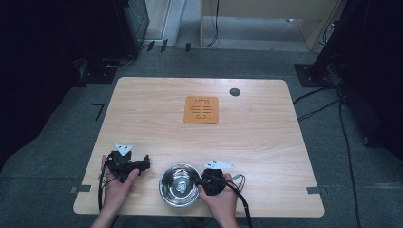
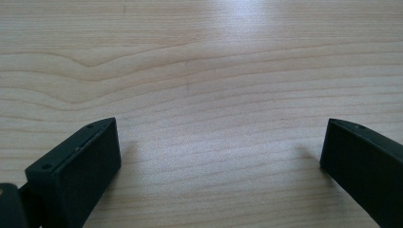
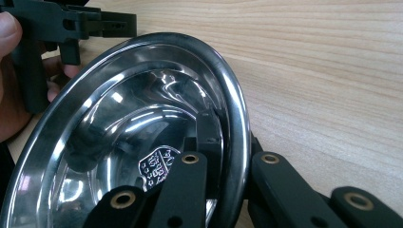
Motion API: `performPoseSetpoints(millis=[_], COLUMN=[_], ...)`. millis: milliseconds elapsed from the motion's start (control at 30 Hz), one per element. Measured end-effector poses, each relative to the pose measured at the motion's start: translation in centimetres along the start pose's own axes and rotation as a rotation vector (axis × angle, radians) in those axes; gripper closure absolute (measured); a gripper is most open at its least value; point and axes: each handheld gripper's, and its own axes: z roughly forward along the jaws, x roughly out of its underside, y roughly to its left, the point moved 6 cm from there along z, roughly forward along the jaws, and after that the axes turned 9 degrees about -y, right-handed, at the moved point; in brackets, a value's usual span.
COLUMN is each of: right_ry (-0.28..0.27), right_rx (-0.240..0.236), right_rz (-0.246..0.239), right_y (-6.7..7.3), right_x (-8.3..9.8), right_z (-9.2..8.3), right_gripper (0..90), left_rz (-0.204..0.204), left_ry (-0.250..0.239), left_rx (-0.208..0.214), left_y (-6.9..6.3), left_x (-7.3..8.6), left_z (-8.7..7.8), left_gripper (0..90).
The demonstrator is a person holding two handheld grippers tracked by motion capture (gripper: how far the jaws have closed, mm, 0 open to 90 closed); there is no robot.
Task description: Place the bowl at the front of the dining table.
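right gripper [image 1: 203, 180]: jaws clamped on the near-right rim of the steel bowl [image 1: 179, 185], one inside, one outside.
left gripper [image 1: 138, 165]: jaws spread apart, empty, left of the bowl.
bowl: near table [image 1: 157, 123] edge.
orange mat [image 1: 201, 109]: well beyond, straight ahead.

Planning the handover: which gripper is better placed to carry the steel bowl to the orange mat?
Probably the right gripper: its jaws already straddle the bowl rim, one inside, one outside. The left gripper is open over bare table, beside the bowl. The mat lies ahead.
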Motion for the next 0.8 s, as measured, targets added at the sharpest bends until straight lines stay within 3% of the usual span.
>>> performPoseSetpoints(millis=[133,267,800], right_ry=[-0.003,-0.02,-0.057], right_rx=[0.002,-0.005,0.006], right_rz=[0.008,0.053,0.077], right_y=[0.0,-0.1,-0.7], right_x=[0.0,-0.3,-1.0], right_z=[-0.1,-0.4,-1.4], right_gripper=[88.0,88.0,87.9], left_rz=[0.0,0.0,0.0], left_ry=[0.0,0.0,0.0], left_rx=[0.0,0.0,0.0], left_y=[0.0,0.0,0.0], left_x=[0.0,0.0,0.0], left_z=[0.0,0.0,0.0], left_gripper=[0.0,0.0,0.0])
